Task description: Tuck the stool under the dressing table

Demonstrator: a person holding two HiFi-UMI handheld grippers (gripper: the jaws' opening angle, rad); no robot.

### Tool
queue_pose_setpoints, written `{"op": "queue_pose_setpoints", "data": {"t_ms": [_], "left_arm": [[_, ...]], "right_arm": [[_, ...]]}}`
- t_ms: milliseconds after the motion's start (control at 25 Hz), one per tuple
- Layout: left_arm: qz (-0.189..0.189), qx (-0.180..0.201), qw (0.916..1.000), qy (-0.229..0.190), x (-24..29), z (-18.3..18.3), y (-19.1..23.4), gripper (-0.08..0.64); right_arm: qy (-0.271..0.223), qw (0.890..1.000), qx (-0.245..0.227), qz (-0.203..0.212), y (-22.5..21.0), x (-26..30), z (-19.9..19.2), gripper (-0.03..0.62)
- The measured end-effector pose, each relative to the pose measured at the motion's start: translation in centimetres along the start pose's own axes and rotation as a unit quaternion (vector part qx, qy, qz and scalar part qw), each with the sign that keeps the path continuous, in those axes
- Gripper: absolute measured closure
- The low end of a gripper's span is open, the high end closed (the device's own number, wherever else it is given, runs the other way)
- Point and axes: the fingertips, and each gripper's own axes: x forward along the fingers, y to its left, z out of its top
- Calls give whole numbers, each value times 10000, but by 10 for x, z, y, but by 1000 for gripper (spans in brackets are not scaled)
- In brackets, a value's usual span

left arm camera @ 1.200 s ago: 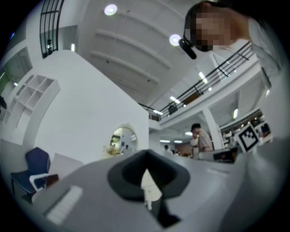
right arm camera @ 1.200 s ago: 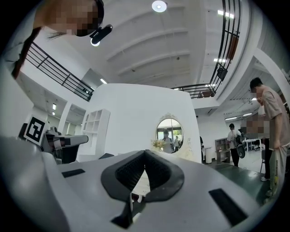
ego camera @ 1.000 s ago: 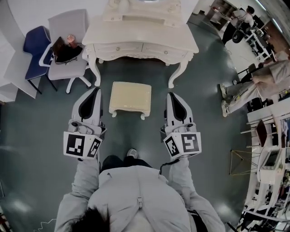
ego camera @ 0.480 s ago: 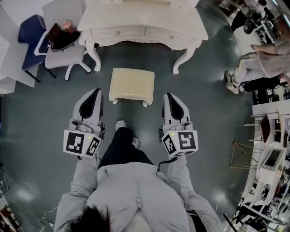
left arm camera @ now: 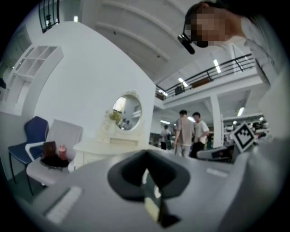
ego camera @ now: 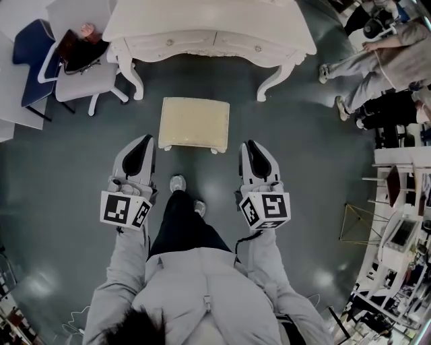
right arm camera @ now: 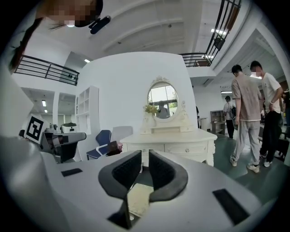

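At my sides, my left gripper (ego camera: 144, 141) is pressed together, empty; my right gripper (ego camera: 250, 145) has just been opening, slightly parted, nothing between. Ahead, the stool (ego camera: 194, 122) stands untouched, apart from the dressing table (ego camera: 209, 30): tucking not begun

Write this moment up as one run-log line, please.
cream padded stool: in front of white dressing table, not tucked | left gripper: shut, empty | right gripper: jaws just opening, nothing between
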Motion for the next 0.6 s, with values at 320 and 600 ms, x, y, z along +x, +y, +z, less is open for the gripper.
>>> {"op": "queue_pose_setpoints", "data": {"t_ms": [320,600], "left_arm": [[-97,-252,9979,591,15,-78,25,535],[-241,-483,9932,1035,24,-142,35,483]], "right_arm": [[394,9988,296,-2,-8,32,-65,457],[896,9952,403,12,-14,51,-129,390]]}}
